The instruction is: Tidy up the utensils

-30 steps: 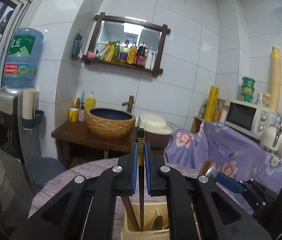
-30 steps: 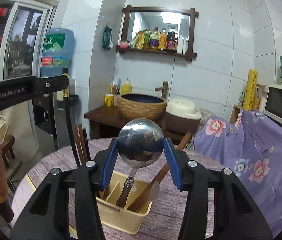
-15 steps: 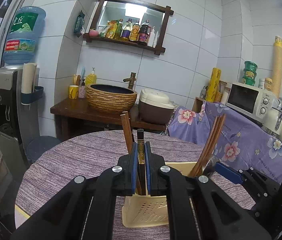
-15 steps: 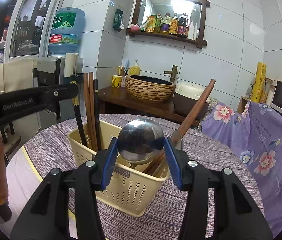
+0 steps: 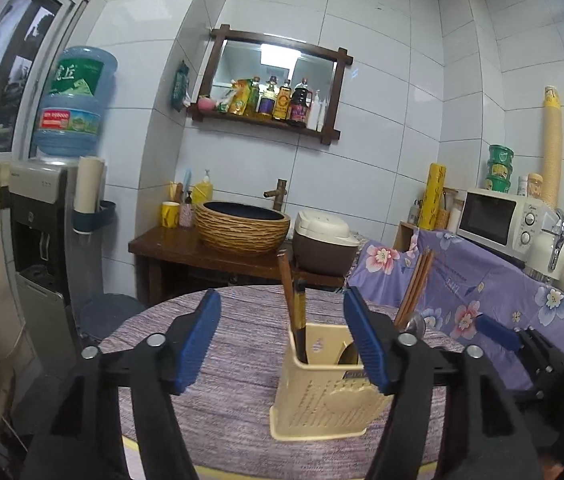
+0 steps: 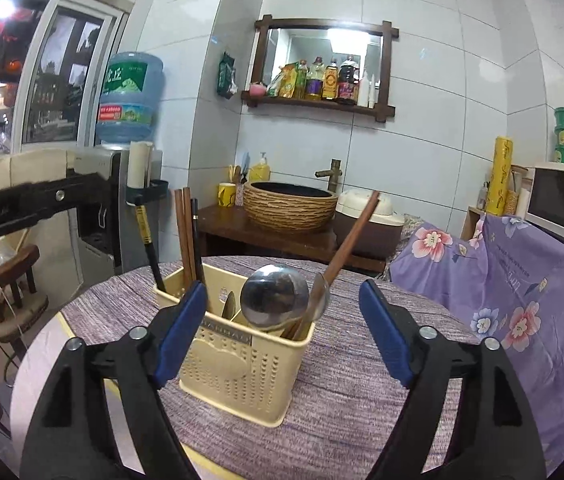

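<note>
So both grippers are opening up right now, with nothing pinched in either one. The left gripper [image 5: 282, 340] has its blue pads spread wide, and the cream perforated plastic utensil caddy [image 5: 322, 400] sits on the round table with the purple woven cloth [image 5: 233, 320], low and a bit right of centre between the fingers. The right-hand pad overlaps the caddy's near corner in the picture, though I can't tell if it actually touches. The black chopstick with a gold band [image 5: 300, 308] stands upright in the caddy's left end, next to a brown wooden stick, free of the pads.

From the right gripper [image 6: 282, 332] camera, jaws also parting, the caddy [image 6: 241, 360] is right in the gap, closer to the left pad. The shiny round stainless ladle [image 6: 274, 295] rests in it, bowl up, leaning against the rim, clear of both pads. A long brown wooden-handled utensil [image 6: 352, 236] slants out to the upper right, and a pair of brown chopsticks [image 6: 185, 236] stands at the back left.

Readable stuff: the caddy has a small grey nameplate, but the lettering's too blurry for me. The other gripper's black arm at the left edge shows a white logo, smeared. The blue water jug [image 6: 129, 96] has a green label with Chinese characters.
</note>
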`<state>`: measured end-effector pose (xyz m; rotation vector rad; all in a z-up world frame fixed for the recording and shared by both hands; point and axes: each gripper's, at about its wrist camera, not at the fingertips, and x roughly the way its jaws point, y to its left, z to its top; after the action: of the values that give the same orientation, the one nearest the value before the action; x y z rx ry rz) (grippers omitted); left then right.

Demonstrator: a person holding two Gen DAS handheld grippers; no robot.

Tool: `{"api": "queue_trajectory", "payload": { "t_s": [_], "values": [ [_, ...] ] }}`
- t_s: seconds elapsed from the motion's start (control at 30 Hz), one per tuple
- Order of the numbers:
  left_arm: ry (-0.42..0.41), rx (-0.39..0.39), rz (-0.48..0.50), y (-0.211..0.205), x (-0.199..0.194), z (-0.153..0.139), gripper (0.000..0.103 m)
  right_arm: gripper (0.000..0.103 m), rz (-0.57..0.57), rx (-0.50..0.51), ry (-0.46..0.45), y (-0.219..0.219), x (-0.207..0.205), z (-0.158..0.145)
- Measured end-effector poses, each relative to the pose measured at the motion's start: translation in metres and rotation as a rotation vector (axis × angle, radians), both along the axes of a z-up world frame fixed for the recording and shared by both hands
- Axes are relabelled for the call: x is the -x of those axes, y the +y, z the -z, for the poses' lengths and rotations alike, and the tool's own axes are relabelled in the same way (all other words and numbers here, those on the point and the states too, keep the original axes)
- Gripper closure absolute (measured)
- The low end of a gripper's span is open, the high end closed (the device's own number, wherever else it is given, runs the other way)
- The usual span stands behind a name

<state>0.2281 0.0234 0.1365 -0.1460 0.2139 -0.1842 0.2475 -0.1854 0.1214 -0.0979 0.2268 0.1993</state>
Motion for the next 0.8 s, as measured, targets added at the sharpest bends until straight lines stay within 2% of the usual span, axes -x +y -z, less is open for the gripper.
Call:
{"api": "queue_trajectory", "payload": {
  "t_s": [0.07,0.13,0.17,0.37,0.6,0.8],
  "values": [
    [-0.006,-0.015,-0.023,0.003,0.013,0.005,0.02,0.015,0.006,-0.023,-0.001,-0.006,0.016,0.0],
    [-0.016,-0.014,-0.039,0.006,0.026,0.011,0.012,0.006,0.017,-0.053,-0.007,-0.014,0.033,0.004],
    [-0.022,-0.015,-0.042,0.007,0.035,0.017,0.005,0.006,0.022,-0.066,-0.013,-0.019,0.042,0.007],
    [-0.026,-0.095,-0.066,0.0,0.082,0.05,0.005,0.006,0.056,-0.111,0.04,-0.039,0.092,0.045],
    [0.019,-0.115,-0.065,-0.009,0.134,0.085,0.005,0.006,0.051,-0.13,0.059,-0.05,0.151,0.084],
    [-0.006,-0.137,-0.071,-0.016,0.172,0.1,0.005,0.006,0.041,-0.142,0.065,-0.048,0.189,0.11]
  ]
}}
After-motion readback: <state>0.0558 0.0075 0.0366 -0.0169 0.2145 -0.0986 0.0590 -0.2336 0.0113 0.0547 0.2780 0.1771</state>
